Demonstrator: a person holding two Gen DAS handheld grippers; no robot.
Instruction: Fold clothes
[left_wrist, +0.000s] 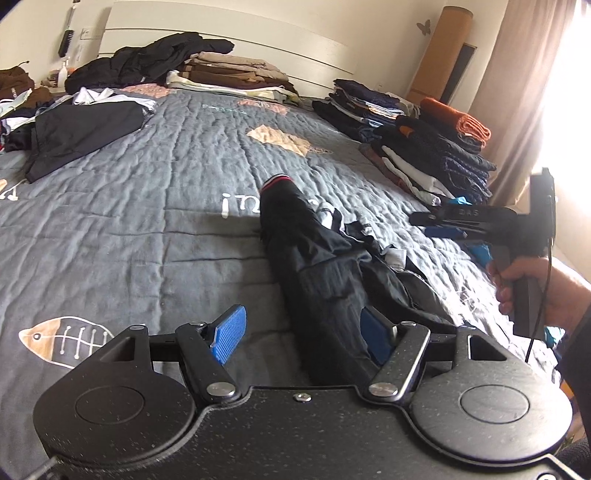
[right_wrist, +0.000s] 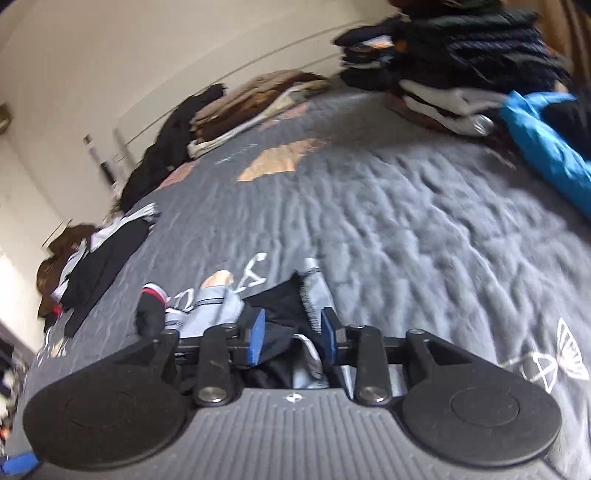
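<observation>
Clothes mostly folded, by the look of it: neat stacks (left_wrist: 424, 147) along the far side of the bed (left_wrist: 166, 221), another by the headboard; still loose, a dark heap (left_wrist: 74, 129) at the far left and a black garment with a striped cuff (left_wrist: 317, 258) crumpled mid-bed, judged the piece in hand. Left claw (left_wrist: 303, 336) spread wide, angled down, garment lying between the pads unpinched. Right claw (right_wrist: 291, 338) half spread over the same bunched cloth, gripping nothing; held by a hand (left_wrist: 524, 288) at the right, tilted downward.
</observation>
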